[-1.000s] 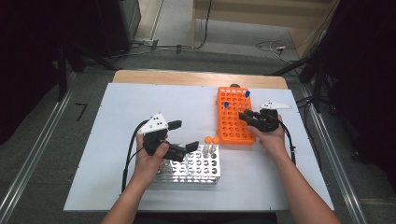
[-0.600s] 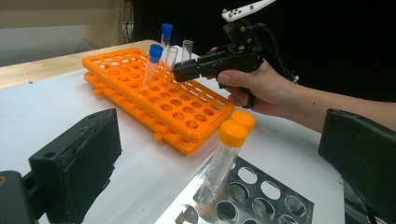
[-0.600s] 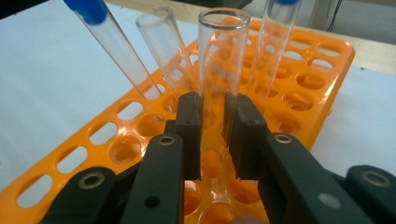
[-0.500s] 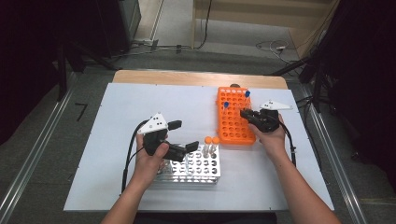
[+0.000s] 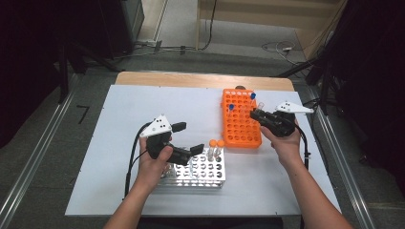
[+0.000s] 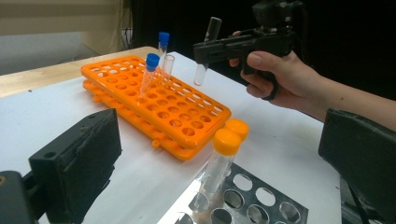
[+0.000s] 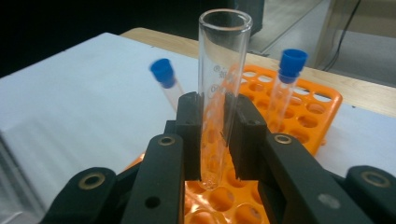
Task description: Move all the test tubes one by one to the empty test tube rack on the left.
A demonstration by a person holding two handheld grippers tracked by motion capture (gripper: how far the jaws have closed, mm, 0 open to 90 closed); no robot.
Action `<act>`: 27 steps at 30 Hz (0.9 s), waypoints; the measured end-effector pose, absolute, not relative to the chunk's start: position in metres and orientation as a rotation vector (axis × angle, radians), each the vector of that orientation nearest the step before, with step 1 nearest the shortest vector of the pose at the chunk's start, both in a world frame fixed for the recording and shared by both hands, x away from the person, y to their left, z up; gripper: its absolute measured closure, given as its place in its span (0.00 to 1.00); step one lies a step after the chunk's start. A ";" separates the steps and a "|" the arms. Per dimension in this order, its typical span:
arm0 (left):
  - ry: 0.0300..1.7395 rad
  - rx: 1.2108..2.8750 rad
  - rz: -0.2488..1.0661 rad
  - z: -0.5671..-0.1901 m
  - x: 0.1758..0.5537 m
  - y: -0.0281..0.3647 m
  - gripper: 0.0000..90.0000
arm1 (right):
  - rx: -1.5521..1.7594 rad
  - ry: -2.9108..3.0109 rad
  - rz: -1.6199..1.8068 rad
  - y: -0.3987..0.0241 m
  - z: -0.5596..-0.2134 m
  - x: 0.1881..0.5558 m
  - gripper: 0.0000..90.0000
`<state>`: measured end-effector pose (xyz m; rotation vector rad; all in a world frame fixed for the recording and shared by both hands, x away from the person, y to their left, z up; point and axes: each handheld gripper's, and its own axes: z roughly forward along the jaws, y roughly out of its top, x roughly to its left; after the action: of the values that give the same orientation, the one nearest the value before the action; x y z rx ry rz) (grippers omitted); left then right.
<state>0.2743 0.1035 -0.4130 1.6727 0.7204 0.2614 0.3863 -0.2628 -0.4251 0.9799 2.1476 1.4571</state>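
Right tongs lifted, gripping glass tube

Right claw grips a clear tube above the orange rack.

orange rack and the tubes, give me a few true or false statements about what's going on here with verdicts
1. The right tongs are shut on an uncapped glass tube. True.
2. That glass tube is seated in a hole of the orange rack. False: in the left gripper view its rounded bottom hangs in the air above the rack.
3. Two blue-capped tubes stand in the orange rack. True.
4. The left tongs grip an orange-capped tube. False: their jaws stand open and hold nothing; the orange-capped tubes stand in the metal rack.
5. The metal rack sits on top of the orange rack. False: both rest on the white table, apart from each other.
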 end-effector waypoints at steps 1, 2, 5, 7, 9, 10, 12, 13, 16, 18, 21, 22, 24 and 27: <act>0.718 1.675 0.263 -0.413 0.274 0.103 0.00 | 0.973 2.150 1.466 -0.263 -0.423 0.383 0.82; 0.717 1.674 0.262 -0.412 0.274 0.103 0.00 | 0.966 2.156 1.473 -0.263 -0.421 0.378 0.82; 0.708 1.677 0.260 -0.410 0.272 0.101 0.00 | 0.938 2.179 1.481 -0.262 -0.416 0.366 0.82; 0.701 1.679 0.262 -0.409 0.271 0.099 0.00 | 0.921 2.190 1.489 -0.261 -0.413 0.359 0.82; 0.695 1.680 0.263 -0.408 0.270 0.098 0.00 | 0.912 2.206 1.496 -0.261 -0.411 0.350 0.82; 0.692 1.680 0.263 -0.407 0.270 0.097 0.00 | 0.907 2.215 1.500 -0.261 -0.410 0.346 0.82; 0.686 1.681 0.258 -0.407 0.269 0.096 0.00 | 0.879 2.239 1.494 -0.260 -0.410 0.337 0.82; 0.684 1.681 0.256 -0.406 0.269 0.095 0.00 | 0.867 2.254 1.495 -0.259 -0.410 0.333 0.82; 0.679 1.684 0.255 -0.406 0.268 0.093 0.00 | 0.828 2.284 1.499 -0.257 -0.410 0.321 0.82; 0.673 1.683 0.255 -0.405 0.267 0.091 0.00 | 0.802 2.311 1.506 -0.254 -0.410 0.314 0.82; 0.668 1.691 0.256 -0.403 0.265 0.089 0.00 | 0.766 2.351 1.518 -0.251 -0.407 0.304 0.82; 0.669 1.693 0.264 -0.403 0.264 0.087 0.00 | 0.750 2.366 1.523 -0.249 -0.407 0.301 0.82; 0.679 1.692 0.281 -0.401 0.263 0.084 0.05 | 0.716 2.392 1.519 -0.244 -0.407 0.295 0.82; 0.678 1.699 0.289 -0.397 0.260 0.076 0.13 | 0.682 2.423 1.520 -0.236 -0.407 0.290 0.82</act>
<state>0.2599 0.0757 -0.3971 1.6993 0.6776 0.2887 0.2897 -0.2358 -0.4066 0.6820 2.4228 1.5203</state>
